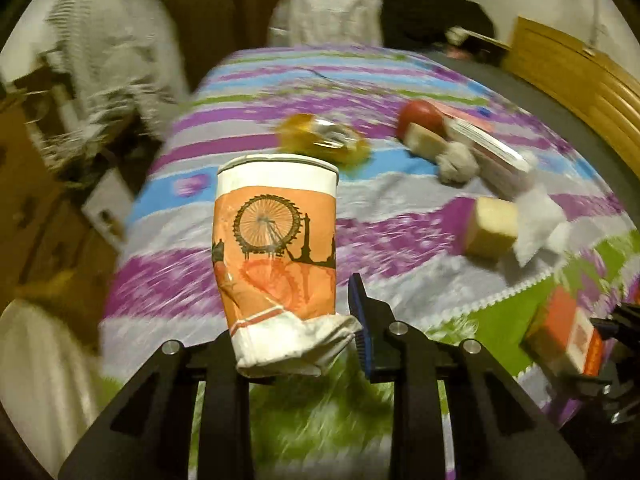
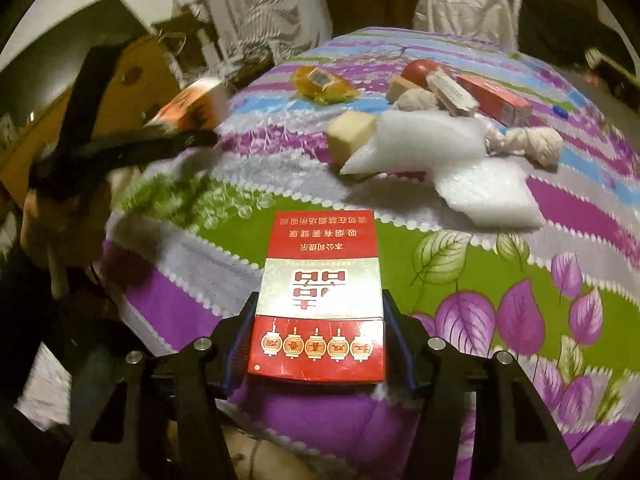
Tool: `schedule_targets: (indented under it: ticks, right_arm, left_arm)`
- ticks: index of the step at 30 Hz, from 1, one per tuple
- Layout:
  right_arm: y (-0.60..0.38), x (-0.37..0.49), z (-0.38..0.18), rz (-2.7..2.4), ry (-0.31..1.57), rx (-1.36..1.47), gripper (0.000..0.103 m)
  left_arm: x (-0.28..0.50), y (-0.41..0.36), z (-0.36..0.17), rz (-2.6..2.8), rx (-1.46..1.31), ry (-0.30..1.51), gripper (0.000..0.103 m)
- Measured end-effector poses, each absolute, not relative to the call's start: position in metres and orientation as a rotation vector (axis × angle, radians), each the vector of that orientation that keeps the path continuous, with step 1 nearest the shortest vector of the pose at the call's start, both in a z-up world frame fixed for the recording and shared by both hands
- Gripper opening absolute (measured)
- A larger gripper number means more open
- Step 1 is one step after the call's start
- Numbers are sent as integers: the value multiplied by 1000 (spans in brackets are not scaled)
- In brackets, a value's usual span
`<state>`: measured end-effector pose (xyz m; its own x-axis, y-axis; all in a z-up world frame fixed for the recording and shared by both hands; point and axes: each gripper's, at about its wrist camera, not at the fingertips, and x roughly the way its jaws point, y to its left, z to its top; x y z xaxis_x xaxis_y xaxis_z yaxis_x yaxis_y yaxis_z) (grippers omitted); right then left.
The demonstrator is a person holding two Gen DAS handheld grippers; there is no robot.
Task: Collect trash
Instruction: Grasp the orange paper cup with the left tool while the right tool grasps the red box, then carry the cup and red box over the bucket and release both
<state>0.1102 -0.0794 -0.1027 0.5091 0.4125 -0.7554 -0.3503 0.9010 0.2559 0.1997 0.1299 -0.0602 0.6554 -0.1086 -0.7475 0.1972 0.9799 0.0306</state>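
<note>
Because both pieces are trash, your left gripper [image 1: 296, 340] pinches the paper cup [image 1: 276, 256] by its crushed base. Your right gripper [image 2: 318, 344] clamps the red box [image 2: 320, 300] by its sides, above the bed [image 2: 500, 264].

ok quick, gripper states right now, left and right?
Left gripper: closed on the crushed base of the orange paper cup.
Right gripper: closed on the red cigarette box, pads against both sides.

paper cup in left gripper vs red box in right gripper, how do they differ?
The paper cup is round, orange and white with a ferris wheel print; the red box is flat, rectangular, red and silver. The cup's base is crushed; the box keeps its shape. Both are clamped, the cup in the left gripper, the box in the right gripper.
</note>
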Motion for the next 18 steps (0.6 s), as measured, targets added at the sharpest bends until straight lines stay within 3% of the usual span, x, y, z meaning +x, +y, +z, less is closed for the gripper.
schedule_targets:
  ticks: [9,18]
  right_arm:
    - [-38,122,-53,591,847,112,59]
    - [96,159,22,803,769,5,59]
  left_arm:
    - [141,197,-3,155,11,728,27]
    - [97,295,40,415,-34,654,27]
